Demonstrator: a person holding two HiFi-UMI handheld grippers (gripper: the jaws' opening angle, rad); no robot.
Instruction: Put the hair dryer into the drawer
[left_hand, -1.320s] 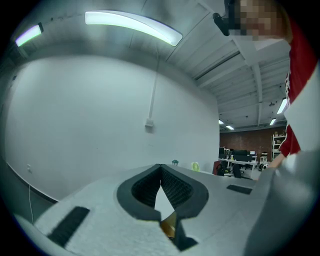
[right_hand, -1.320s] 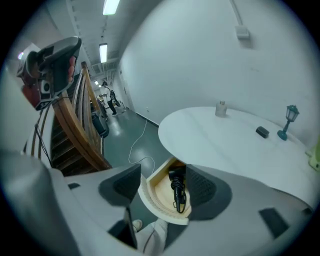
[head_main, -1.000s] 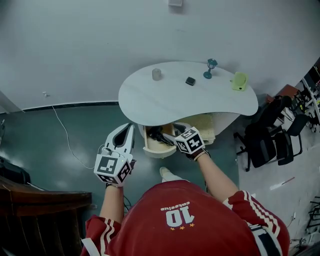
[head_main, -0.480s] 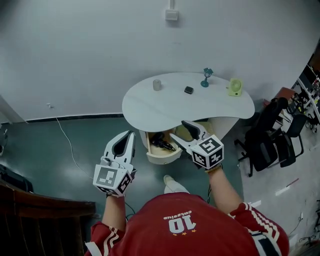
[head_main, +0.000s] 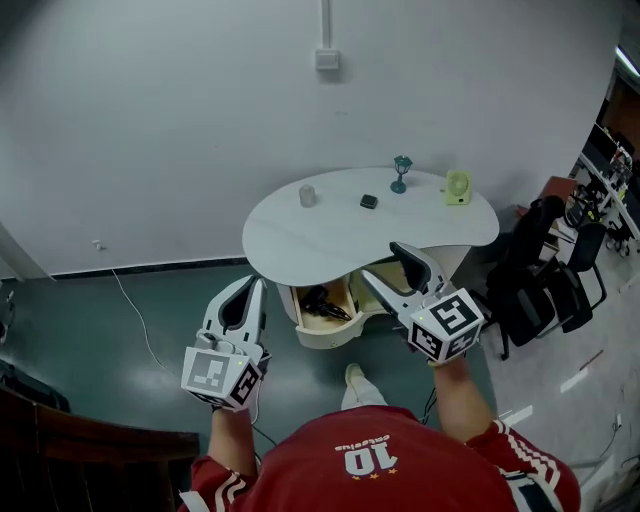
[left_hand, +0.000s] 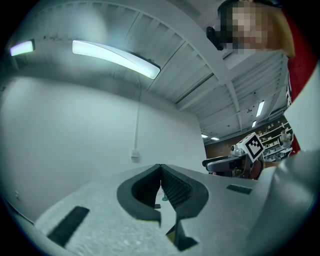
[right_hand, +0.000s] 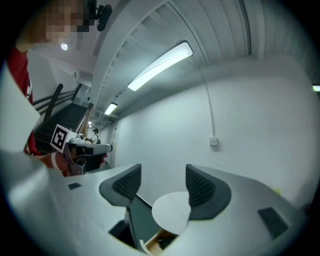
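A black hair dryer (head_main: 318, 299) lies inside the open pale wooden drawer (head_main: 322, 329) under the white rounded table (head_main: 300, 232). My right gripper (head_main: 393, 264) is held in the air over the drawer's right side, jaws open and empty. In the right gripper view the gripper (right_hand: 162, 182) frames the table (right_hand: 171, 213) and the drawer (right_hand: 152, 242) far below. My left gripper (head_main: 250, 289) hovers left of the drawer, shut with nothing in it. In the left gripper view its pads (left_hand: 169, 186) meet.
On the table stand a grey cup (head_main: 307, 196), a small black object (head_main: 368, 201), a teal stand (head_main: 401, 172) and a green fan (head_main: 458, 187). Black chairs (head_main: 545, 275) crowd the right. A white cable (head_main: 135, 318) runs over the green floor. A shoe (head_main: 356, 379) is near the drawer.
My right gripper has drawn up and back out of the drawer, to the right, leaving the hair dryer inside. The head view has pulled back. The left gripper has barely moved.
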